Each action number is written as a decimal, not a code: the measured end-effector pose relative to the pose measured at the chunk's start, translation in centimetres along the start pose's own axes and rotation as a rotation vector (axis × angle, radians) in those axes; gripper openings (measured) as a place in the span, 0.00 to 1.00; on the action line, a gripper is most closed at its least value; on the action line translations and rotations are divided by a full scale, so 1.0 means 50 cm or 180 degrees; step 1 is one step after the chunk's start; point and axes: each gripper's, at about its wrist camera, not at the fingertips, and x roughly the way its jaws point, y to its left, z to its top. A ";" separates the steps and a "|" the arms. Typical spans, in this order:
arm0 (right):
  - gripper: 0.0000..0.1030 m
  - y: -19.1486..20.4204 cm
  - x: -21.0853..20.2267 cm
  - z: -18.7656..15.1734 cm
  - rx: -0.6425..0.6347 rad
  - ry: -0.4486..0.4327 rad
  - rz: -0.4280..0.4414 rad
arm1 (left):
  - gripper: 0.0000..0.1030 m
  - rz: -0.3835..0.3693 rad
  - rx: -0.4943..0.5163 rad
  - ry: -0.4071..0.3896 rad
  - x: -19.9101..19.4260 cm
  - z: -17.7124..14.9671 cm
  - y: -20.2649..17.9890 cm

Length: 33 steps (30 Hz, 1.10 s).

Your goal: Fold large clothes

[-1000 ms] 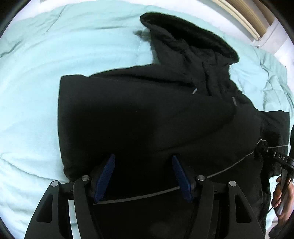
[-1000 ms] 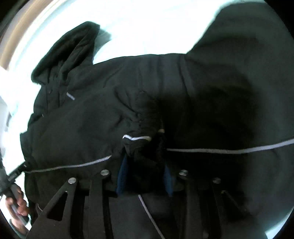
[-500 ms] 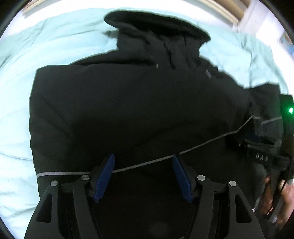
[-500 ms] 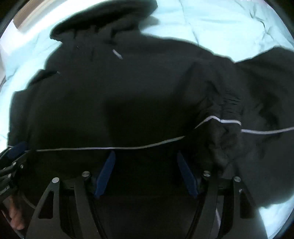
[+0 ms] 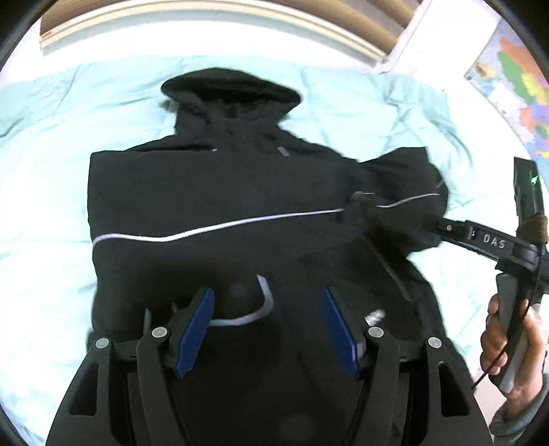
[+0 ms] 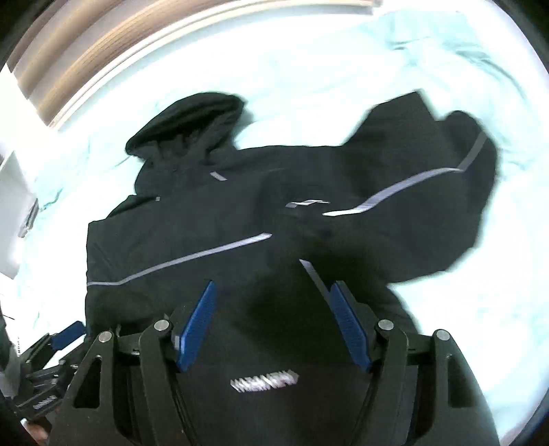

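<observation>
A large black hooded jacket (image 5: 219, 192) with a thin reflective stripe lies flat on a pale aqua bedspread (image 5: 48, 171), hood (image 5: 230, 85) at the far end. It also shows in the right wrist view (image 6: 240, 219), with one sleeve (image 6: 439, 178) folded in a lump at its right side. My left gripper (image 5: 267, 326) is open and empty above the jacket's near part. My right gripper (image 6: 271, 324) is open and empty above the near hem; in the left wrist view its body (image 5: 487, 240) reaches in from the right.
A wooden headboard (image 5: 219, 13) runs along the far edge of the bed. A colourful map (image 5: 514, 75) hangs on the wall at the right. A white piece of furniture (image 6: 13, 212) stands at the left in the right wrist view.
My right gripper let go of the sleeve cuff and opened. Both grippers pulled back and up from the jacket, so more of the bed shows.
</observation>
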 end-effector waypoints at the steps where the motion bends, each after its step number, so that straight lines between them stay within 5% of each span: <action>1: 0.70 -0.014 0.001 0.007 0.0010 0.0007 -0.0039 | 0.65 0.0023 -0.0010 -0.0035 -0.016 -0.011 -0.022; 10: 0.71 -0.277 -0.130 0.026 0.0131 -0.0148 -0.0153 | 0.65 -0.0091 -0.0523 -0.0224 -0.029 -0.053 -0.170; 17: 0.78 -0.501 -0.149 0.116 0.0246 -0.0267 -0.0276 | 0.65 -0.0034 -0.0738 -0.0198 0.033 -0.054 -0.291; 26: 0.81 -0.714 0.036 0.314 0.0614 -0.0215 -0.0149 | 0.65 0.0432 -0.0869 -0.0079 0.068 -0.034 -0.336; 33: 0.81 -0.787 0.165 0.377 0.0759 0.0000 -0.0141 | 0.65 0.0492 -0.1214 0.0033 0.129 0.000 -0.314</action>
